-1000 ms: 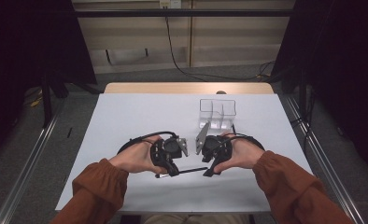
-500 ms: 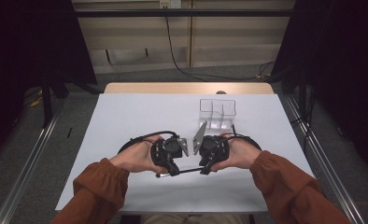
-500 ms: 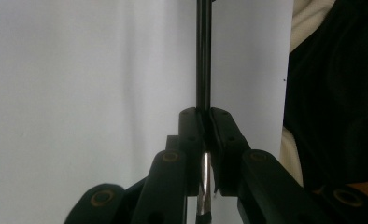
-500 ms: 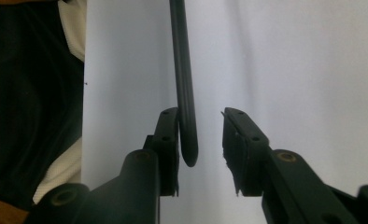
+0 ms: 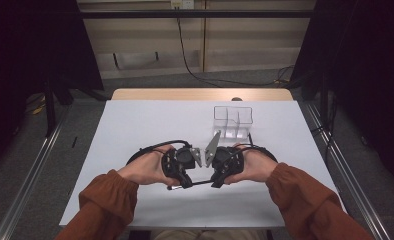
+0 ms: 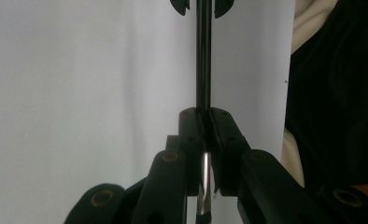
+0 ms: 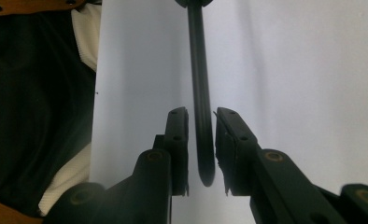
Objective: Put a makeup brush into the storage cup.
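One clear divided box (image 5: 233, 120) on table (image 5: 135, 130) beyond both grippers.

sleeves (image 5: 110, 197): rust-orange, gathered cuffs | tongs (image 6: 203, 140) — black (brass-ringed pivots) — trailing black cables

Thin rod (image 6: 203, 56) between both grippers: black, smooth, semi-gloss shaft; bright chrome-like metal at the end clamped in left gripper (image 6: 205, 135). Left gripper jaws matt black plastic, brass-coloured pivot pins. Right gripper (image 7: 201, 140) same matt black plastic, pads with faintly ribbed edges either side of the rod's rounded glossy black tip. Table (image 5: 150, 125) covered in matt white, paper-like smooth sheet; bare pale wood strip at 12 o'clock edge. Clear glossy plastic organiser (image 5: 232, 120) at 1 o'clock of the grippers. Sleeves (image 5: 107, 200) rust-coloured soft woven cloth, gathered cuffs.
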A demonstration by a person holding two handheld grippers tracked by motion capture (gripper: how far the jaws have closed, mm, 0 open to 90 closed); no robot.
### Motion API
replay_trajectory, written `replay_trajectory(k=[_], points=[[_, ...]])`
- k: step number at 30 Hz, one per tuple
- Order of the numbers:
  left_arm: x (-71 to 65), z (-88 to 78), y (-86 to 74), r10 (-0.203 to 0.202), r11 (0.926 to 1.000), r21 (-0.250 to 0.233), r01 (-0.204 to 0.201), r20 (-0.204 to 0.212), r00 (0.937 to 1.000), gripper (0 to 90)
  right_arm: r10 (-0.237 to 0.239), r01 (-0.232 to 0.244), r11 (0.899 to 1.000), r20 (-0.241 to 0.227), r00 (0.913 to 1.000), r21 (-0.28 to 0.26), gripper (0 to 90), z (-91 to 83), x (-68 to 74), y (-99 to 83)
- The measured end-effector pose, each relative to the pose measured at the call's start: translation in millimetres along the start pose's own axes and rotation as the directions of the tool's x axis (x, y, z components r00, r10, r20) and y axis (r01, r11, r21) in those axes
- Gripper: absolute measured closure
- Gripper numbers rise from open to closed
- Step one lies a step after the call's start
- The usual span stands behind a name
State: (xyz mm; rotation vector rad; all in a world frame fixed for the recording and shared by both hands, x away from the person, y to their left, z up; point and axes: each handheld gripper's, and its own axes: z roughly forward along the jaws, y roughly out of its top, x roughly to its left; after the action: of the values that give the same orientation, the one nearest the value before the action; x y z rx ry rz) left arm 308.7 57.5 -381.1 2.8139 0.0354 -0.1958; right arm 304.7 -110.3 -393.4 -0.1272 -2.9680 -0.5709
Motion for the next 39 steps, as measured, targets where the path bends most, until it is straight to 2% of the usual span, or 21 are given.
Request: replay_trajectory(k=[1, 2, 4, 6, 7, 9, 10, 11, 12, 15, 16, 17, 19, 21, 22, 23, 24, 27, 28, 35, 39], points=[[0.5, -0.7, 0.1, 0.008, 1.0, 0.004, -0.008, 0.012, 0.9999, 84.0, -0.007, 0.007, 1.0, -0.005, 1.0, -0.001, 75.5, 0.6, -0.4, 0.1], [-1.4, 0.5, 0.0, -0.022, 0.9996, -0.02, 0.022, 0.025, 0.9995, 84.0, -0.01, 0.01, 1.0, -0.002, 0.9999, -0.005, 75.5, 1.6, -0.5, 0.1], [-1.8, 1.9, 0.1, -0.024, 0.9995, -0.022, 0.024, 0.008, 0.9997, 84.0, -0.018, 0.018, 1.0, 0.001, 0.9998, -0.01, 77.8, 2.2, -1.0, 0.4], [2.5, 0.6, 1.0, 0.024, 0.9996, 0.011, -0.024, 0.037, 0.999, 84.0, -0.02, 0.02, 1.0, 0.001, 0.9998, -0.017, 78.6, 2.4, -0.7, 0.8], [3.2, 0.4, 1.3, 0.037, 0.9992, 0.017, -0.037, 0.034, 0.9987, 84.0, -0.015, 0.014, 1.0, -0.006, 0.9999, -0.021, 80.1, 2.7, -0.2, 0.9], [-0.8, 2.2, 1.0, -0.016, 0.9996, -0.022, 0.017, 0.028, 0.9995, 84.0, -0.018, 0.018, 1.0, -0.006, 0.9998, -0.024, 82.2, 3.1, -0.6, 0.8], [1.1, 0.9, 1.1, 0.009, 1.0, -0.002, -0.009, 0.022, 0.9997, 84.0, -0.022, 0.022, 1.0, 0.003, 0.9998, -0.023, 82.3, 3.1, -1.2, 0.6], [-0.9, 2.9, 0.7, -0.016, 0.9995, -0.026, 0.017, 0.025, 0.9996, 84.0, -0.021, 0.021, 0.999, 0.0, 0.9998, -0.024, 82.1, 3.0, -1.2, 0.6], [2.4, 0.3, 1.2, 0.026, 0.9996, 0.009, -0.026, 0.032, 0.9991, 84.0, -0.023, 0.023, 0.999, 0.0, 0.9997, -0.028, 81.5, 3.2, -1.4, 0.4], [-0.4, 2.1, 1.1, -0.004, 0.9998, -0.018, 0.004, 0.02, 0.9998, 84.0, -0.021, 0.021, 0.999, -0.007, 0.9997, -0.029, 82.9, 3.5, -0.3, 0.9], [1.7, 1.6, 1.7, 0.026, 0.9996, -0.006, -0.026, 0.023, 0.9994, 84.0, -0.006, 0.005, 1.0, -0.014, 0.9999, -0.029, 83.1, 4.3, 1.2, 1.1], [3.7, 0.9, 2.4, 0.066, 0.9977, 0.016, -0.066, 0.001, 0.9978, 84.0, -0.028, 0.027, 0.999, -0.03, 0.9992, -0.029, 83.2, 5.0, -0.3, 0.8], [4.8, 0.7, 2.5, 0.071, 0.9973, 0.017, -0.072, 0.026, 0.9971, 84.0, -0.036, 0.035, 0.999, -0.03, 0.9989, -0.026, 83.5, 5.2, -0.7, 0.4], [5.4, 0.6, 2.6, 0.083, 0.9963, 0.023, -0.083, 0.023, 0.9963, 84.0, -0.036, 0.036, 0.999, -0.011, 0.9993, -0.028, 83.7, 5.1, -0.9, -0.4], [4.6, 1.1, 2.2, 0.073, 0.9971, 0.021, -0.073, 0.036, 0.9967, 84.0, -0.036, 0.035, 0.999, -0.012, 0.9993, -0.028, 83.8, 5.1, -0.9, -0.8], [-0.1, 3.1, 0.8, 0.003, 0.9998, -0.018, -0.003, 0.032, 0.9995, 84.0, -0.036, 0.036, 0.999, -0.003, 0.9993, -0.028, 83.8, 4.9, -1.0, -1.4], [-1.8, 3.6, 0.3, -0.022, 0.999, -0.039, 0.023, 0.02, 0.9996, 83.9, -0.037, 0.037, 0.999, -0.004, 0.9993, -0.028, 83.9, 4.6, -1.1, -1.7], [1.3, 0.7, 0.0, 0.014, 0.9998, -0.017, -0.014, 0.009, 0.9999, 83.8, -0.034, 0.033, 0.999, -0.011, 0.9994, -0.029, 83.9, 4.0, -1.4, -3.0], [0.0, 1.8, -0.4, -0.01, 0.9991, -0.042, 0.01, 0.014, 0.9999, 83.7, -0.033, 0.033, 0.999, -0.01, 0.9994, -0.03, 84.0, 3.9, -1.2, -3.2], [2.6, 1.4, -4.3, -0.019, 0.9973, -0.071, 0.021, 0.025, 0.9995, 81.3, -0.018, 0.018, 1.0, -0.013, 0.9998, -0.025, 84.0, 2.5, -0.3, -5.1], [3.0, 1.7, -8.2, -0.047, 0.992, -0.117, 0.048, 0.016, 0.9988, 72.6, -0.014, 0.014, 0.999, -0.009, 0.9999, -0.031, 84.0, 2.6, -1.2, -7.1]])
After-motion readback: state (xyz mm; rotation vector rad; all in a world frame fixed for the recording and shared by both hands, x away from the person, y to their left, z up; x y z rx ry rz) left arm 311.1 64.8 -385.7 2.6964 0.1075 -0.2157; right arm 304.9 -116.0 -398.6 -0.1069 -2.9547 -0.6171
